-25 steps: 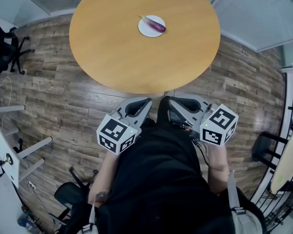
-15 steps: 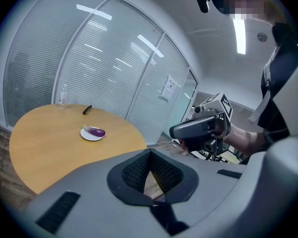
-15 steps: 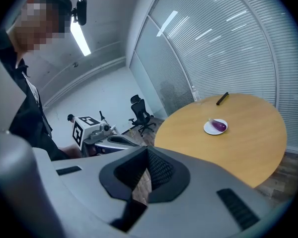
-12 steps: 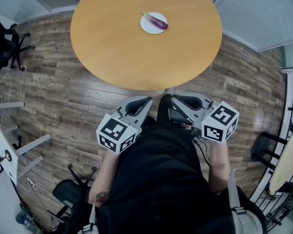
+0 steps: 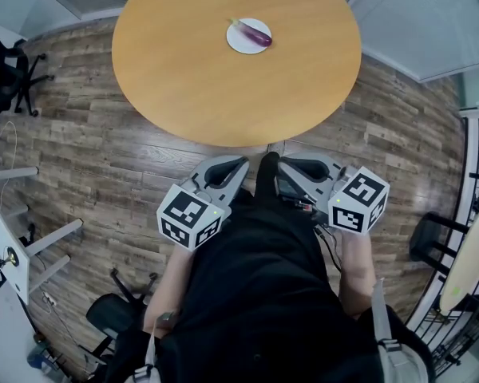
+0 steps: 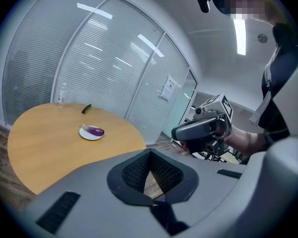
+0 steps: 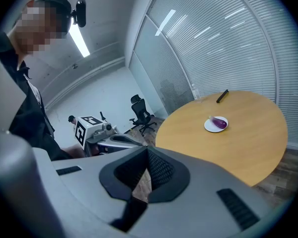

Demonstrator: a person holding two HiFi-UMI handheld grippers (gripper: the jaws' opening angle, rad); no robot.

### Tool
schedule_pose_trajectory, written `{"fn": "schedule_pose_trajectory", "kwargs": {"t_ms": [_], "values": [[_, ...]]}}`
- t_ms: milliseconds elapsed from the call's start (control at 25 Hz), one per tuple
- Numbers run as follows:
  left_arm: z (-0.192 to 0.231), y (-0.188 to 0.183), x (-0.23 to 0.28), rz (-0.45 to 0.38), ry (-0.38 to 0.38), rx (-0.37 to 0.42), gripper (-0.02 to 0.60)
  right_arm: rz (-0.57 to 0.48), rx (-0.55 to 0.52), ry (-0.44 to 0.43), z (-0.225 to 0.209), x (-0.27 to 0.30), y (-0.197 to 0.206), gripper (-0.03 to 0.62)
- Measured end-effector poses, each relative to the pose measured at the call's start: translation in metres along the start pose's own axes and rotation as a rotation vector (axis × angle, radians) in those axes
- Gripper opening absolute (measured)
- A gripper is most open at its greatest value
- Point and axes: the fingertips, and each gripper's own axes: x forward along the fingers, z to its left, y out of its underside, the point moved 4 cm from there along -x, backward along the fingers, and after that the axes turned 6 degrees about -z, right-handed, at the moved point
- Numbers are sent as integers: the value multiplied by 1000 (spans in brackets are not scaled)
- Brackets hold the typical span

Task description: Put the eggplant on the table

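Observation:
A purple eggplant [image 5: 256,33] lies on a small white plate [image 5: 241,43] at the far side of the round wooden table [image 5: 223,94]. Both grippers are held close to the person's body, short of the table's near edge and well away from the plate. My left gripper [image 5: 233,166] and my right gripper [image 5: 289,166] point towards the table, each shut with nothing between its jaws. The left gripper view shows the eggplant [image 6: 95,131] far off beyond my left gripper [image 6: 150,175]. In the right gripper view the eggplant [image 7: 219,122] lies far beyond my right gripper [image 7: 148,175].
A black pen [image 6: 86,108] and a clear bottle [image 6: 62,94] are at the table's far edge. Office chairs stand at the left [image 5: 8,70] and behind the person [image 5: 112,317]. Glass walls with blinds curve round the far side. Wooden floor separates me from the table.
The head view has shifted very slightly. Both grippers stay where they were, shut and empty.

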Motion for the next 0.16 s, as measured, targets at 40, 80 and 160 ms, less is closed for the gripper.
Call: {"fn": "schedule_pose_trajectory", "kwargs": {"t_ms": [40,80,160], "values": [[0,0,2,2,3,0,11,-1,-2,-2,-1,0,0,17],[0,0,3,3,5,-1,11,-2,-5,-4,-1,-1,-1,17],[1,1,7,7,9,-2,11,-3,-9,-8,-3,-2,-1,17]]}}
